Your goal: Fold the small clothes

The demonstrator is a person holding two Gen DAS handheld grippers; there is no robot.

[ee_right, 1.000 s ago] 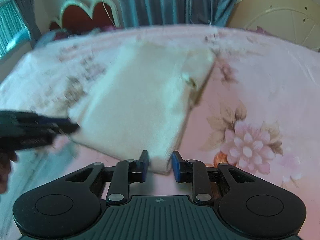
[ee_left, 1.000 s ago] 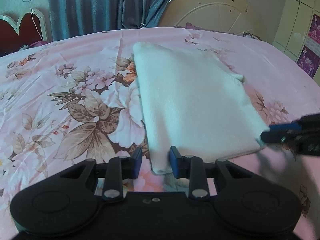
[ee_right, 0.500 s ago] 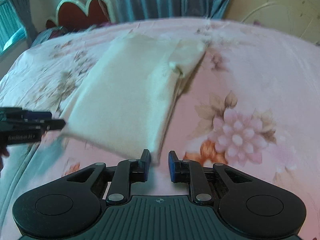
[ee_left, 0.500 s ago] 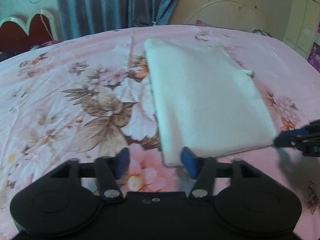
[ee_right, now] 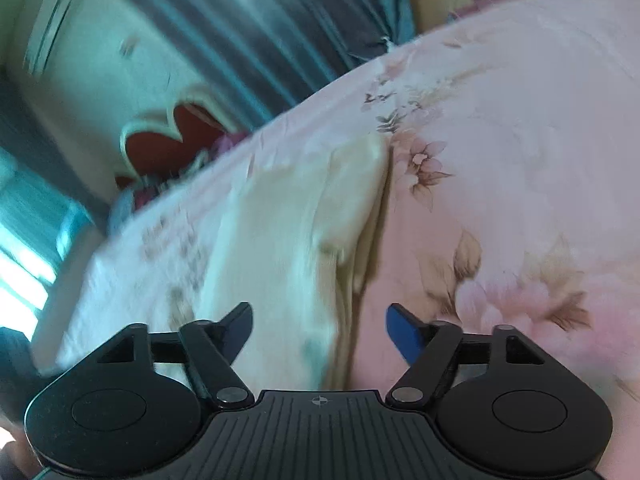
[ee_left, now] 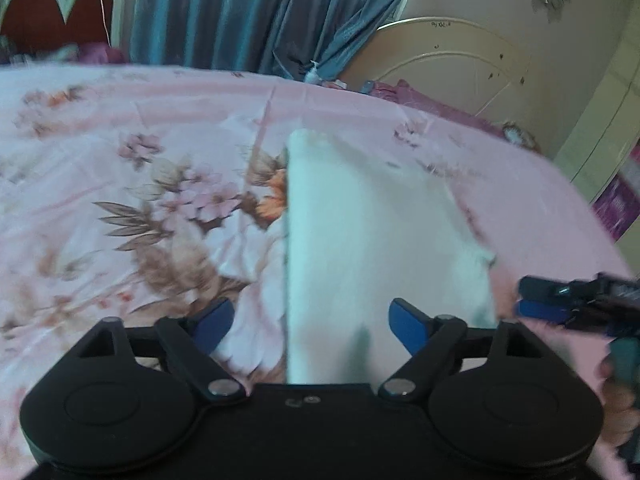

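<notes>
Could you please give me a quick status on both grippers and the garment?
Left gripper and right gripper both opening, pads off the cloth. Folded white garment flat on pink floral bedsheet. Nothing in the way.

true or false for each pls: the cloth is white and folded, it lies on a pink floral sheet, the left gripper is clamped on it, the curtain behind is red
1. The cloth is white and folded. True.
2. It lies on a pink floral bedsheet. True.
3. The left gripper is clamped on it. False: its jaws are opening, and the pads stand clear of the cloth edge between them.
4. The curtain behind the bed is red. False: it is blue-grey.
</notes>
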